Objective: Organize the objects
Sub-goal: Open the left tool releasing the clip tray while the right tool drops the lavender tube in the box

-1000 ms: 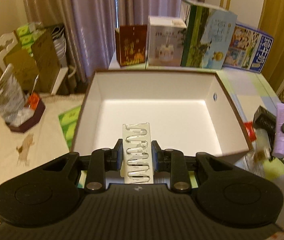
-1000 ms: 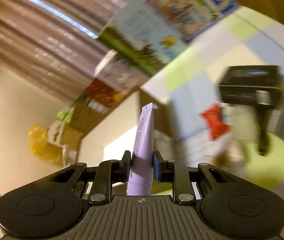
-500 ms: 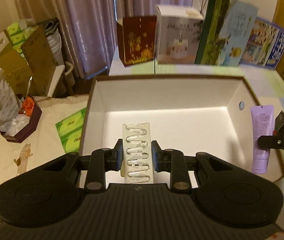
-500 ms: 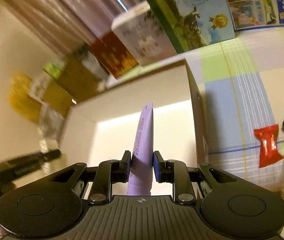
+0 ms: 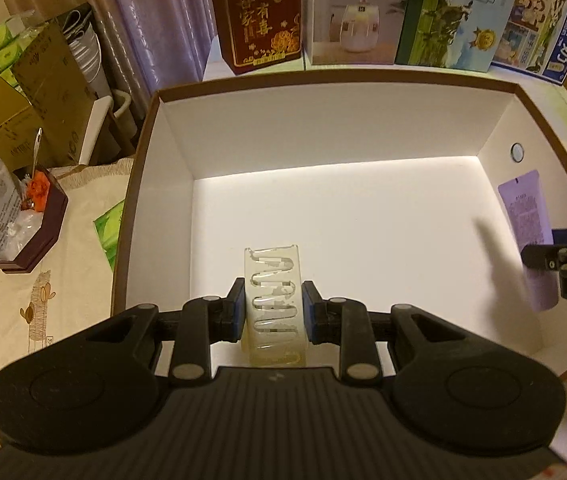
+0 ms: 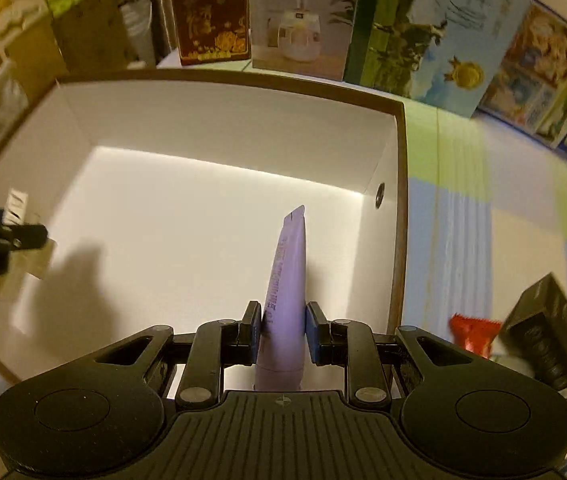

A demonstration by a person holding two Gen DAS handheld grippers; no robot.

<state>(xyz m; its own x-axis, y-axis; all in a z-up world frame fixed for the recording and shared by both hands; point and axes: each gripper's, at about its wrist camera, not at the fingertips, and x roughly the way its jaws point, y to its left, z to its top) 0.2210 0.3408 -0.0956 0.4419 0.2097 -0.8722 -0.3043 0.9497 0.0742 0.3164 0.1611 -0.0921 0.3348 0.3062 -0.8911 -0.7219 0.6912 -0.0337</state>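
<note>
A large open box [image 5: 151,184] with white inside and a brown rim fills both views. My left gripper [image 5: 272,314] is shut on a clear plastic tray with zigzag slots [image 5: 273,300], held over the box's near part. My right gripper [image 6: 283,330] is shut on a lilac tube [image 6: 288,280], its crimped end pointing forward over the box's right part. In the left wrist view the lilac tube [image 5: 527,224] and right gripper show at the right edge, inside the box [image 6: 399,200] wall. The left gripper's tip shows at the left edge of the right wrist view.
Behind the box stand a dark red carton [image 5: 261,16], a white humidifier carton [image 5: 357,12], a green-and-blue carton [image 5: 447,16] and a blue one [image 5: 539,24]. Right of the box lie a red wrapper [image 6: 471,332] and a black box [image 6: 547,332]. A maroon tray of clutter [image 5: 23,224] sits left.
Both grippers have come forward and down over the box. The right one rolled from a strong tilt to upright, and its lilac tube now hangs inside the box's right part.
</note>
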